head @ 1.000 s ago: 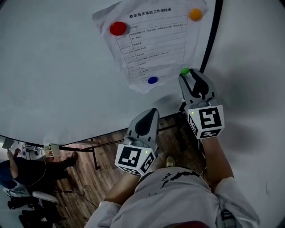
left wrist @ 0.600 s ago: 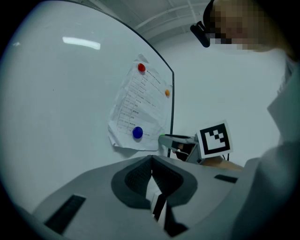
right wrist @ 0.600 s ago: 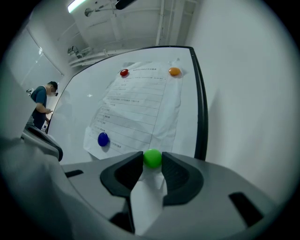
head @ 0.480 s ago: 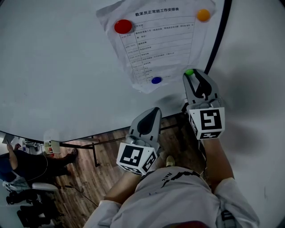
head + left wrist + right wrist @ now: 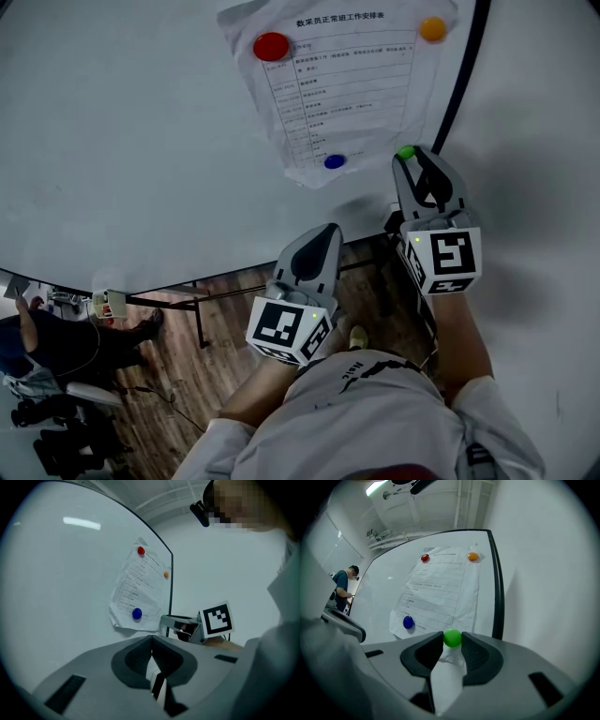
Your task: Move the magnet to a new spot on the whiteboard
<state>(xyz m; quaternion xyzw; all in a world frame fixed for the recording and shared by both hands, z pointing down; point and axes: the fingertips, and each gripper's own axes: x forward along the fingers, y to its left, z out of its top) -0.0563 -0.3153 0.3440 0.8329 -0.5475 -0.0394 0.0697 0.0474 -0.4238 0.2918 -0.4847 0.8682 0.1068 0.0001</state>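
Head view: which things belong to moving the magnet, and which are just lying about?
In the job: green magnet, right gripper shut on it, whiteboard.

Just there: red magnet, orange magnet, blue magnet, printed sheet, left gripper (shut, empty).

The left gripper and right gripper have grey shells, dark inner pads and a white cube with black square markers each; the person wears a white short-sleeved shirt with dark lettering
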